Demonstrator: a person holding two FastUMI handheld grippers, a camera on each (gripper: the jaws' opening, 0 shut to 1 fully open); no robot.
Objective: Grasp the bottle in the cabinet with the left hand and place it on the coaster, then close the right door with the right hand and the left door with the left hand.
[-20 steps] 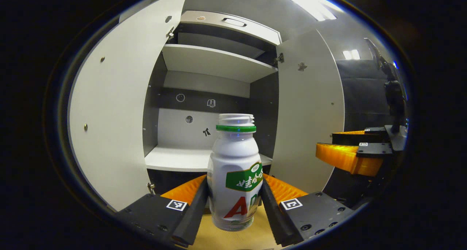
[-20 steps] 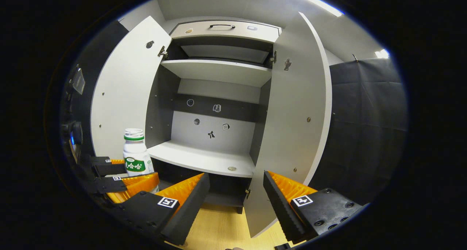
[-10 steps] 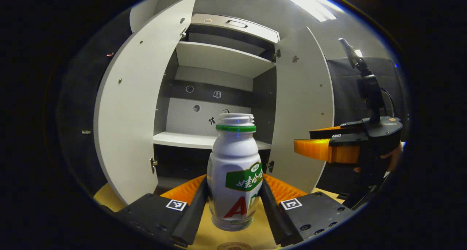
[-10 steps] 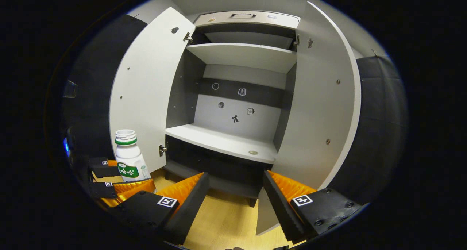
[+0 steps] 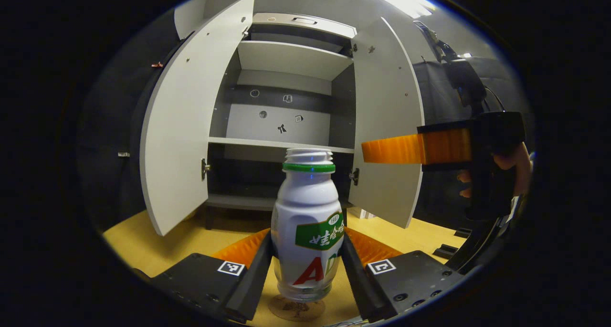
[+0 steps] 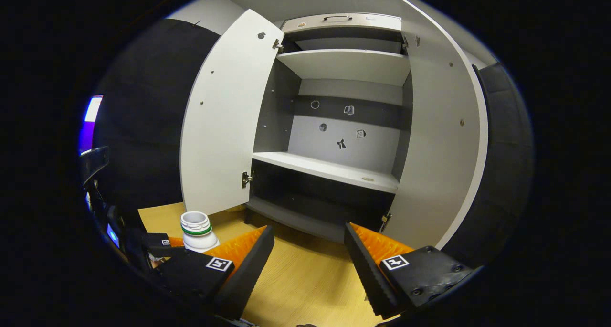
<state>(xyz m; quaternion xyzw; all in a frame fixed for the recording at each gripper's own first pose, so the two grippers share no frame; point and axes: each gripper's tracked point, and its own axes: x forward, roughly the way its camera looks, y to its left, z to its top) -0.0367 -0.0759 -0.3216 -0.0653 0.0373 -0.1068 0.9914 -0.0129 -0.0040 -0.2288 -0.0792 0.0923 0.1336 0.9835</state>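
Left gripper [image 5: 307, 265]: I pinch the bottle [image 5: 308, 222] upright, just above the coaster [image 5: 296, 310].
Right gripper [image 6: 309, 250]: jaws spread, bare table [image 6: 305, 284] between.
Cabinet [image 6: 343, 126]: both doors wide.

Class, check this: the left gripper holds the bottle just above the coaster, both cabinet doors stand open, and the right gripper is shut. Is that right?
Not quite. The right gripper is open, with nothing between its fingers, as the right gripper view shows. The rest stands: the left gripper holds the bottle above the coaster, with the left door and right door open.

The bottle [image 5: 308, 226] carries a green banner with Chinese characters above a red "A".
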